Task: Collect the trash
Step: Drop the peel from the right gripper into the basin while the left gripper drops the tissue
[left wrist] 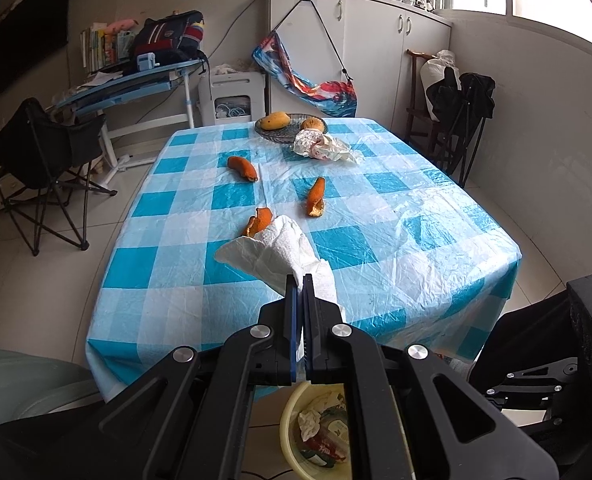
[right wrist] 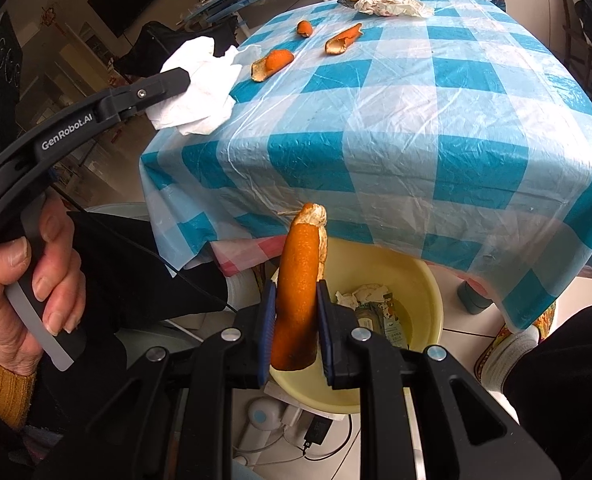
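Right wrist view: right tool [right wrist: 296, 304] clenched on a long orange peel [right wrist: 298, 292], held upright above the yellow basin [right wrist: 424, 280] on the floor. Basin already held crumpled paper and wrappers. Left hand [right wrist: 36, 280] gripped its handle; left tool [left wrist: 299, 280] clamped on a white paper towel [left wrist: 272, 248] at the near corner of the checked tabletop [left wrist: 376, 216]. Beyond it, three more peels [left wrist: 316, 197] lay loose on the cloth. Farthest: crumpled wrapper [left wrist: 324, 146] beside a plate of fruit [left wrist: 284, 134].
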The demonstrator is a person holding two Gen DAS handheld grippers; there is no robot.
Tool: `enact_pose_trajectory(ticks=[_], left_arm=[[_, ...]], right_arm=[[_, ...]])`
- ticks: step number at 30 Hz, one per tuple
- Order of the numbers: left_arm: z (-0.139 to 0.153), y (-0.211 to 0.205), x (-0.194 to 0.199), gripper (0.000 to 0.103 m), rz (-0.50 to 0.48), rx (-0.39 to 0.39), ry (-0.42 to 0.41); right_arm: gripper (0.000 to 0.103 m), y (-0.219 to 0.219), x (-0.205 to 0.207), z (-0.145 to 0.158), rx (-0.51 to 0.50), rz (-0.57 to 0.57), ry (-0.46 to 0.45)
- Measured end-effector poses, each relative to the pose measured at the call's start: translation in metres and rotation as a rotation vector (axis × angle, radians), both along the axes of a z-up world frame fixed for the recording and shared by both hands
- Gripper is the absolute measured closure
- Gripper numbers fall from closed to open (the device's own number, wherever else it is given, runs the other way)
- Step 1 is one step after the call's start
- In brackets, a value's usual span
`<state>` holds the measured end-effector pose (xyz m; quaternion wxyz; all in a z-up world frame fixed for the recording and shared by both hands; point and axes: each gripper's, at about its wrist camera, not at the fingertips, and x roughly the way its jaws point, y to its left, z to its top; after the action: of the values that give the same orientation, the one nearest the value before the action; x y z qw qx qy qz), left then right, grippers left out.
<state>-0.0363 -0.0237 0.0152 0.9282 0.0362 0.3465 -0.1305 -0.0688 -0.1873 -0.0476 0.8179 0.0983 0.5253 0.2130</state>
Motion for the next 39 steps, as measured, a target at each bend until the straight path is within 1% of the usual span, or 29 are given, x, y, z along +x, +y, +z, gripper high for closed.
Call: enact_pose_trajectory(ticks=[15, 20, 21, 22, 24, 36, 39], left_arm=[[-0.003, -0.008, -0.009, 0.100, -0.023, 0.026, 0.008], [-0.005, -0.009, -0.010, 0.100, -0.027, 0.028, 0.012], [-0.006, -0.010, -0.011, 0.100, -0.029, 0.029, 0.013], [-0.007, -0.011, -0.011, 0.100, -0.030, 0.030, 0.014], [-0.008, -0.011, -0.012, 0.100, -0.034, 0.031, 0.018], [-0.011, -0.014, -0.017, 0.100, -0.050, 0.034, 0.036], [-0.013, -0.016, -0.018, 0.100, -0.065, 0.035, 0.051]], right_arm=[[0.081, 0.004, -0.002, -0.006, -0.026, 0.005, 0.018], [0.078, 0.004, -0.001, -0.008, -0.030, -0.003, 0.027], [0.077, 0.004, -0.001, -0.008, -0.028, -0.005, 0.029], [0.073, 0.003, -0.002, -0.009, -0.029, -0.008, 0.029], [0.070, 0.002, -0.002, -0.008, -0.028, -0.012, 0.026], [0.062, -0.003, -0.003, -0.006, -0.028, -0.041, 0.012], [0.060, -0.006, -0.004, -0.001, -0.025, -0.065, -0.014]])
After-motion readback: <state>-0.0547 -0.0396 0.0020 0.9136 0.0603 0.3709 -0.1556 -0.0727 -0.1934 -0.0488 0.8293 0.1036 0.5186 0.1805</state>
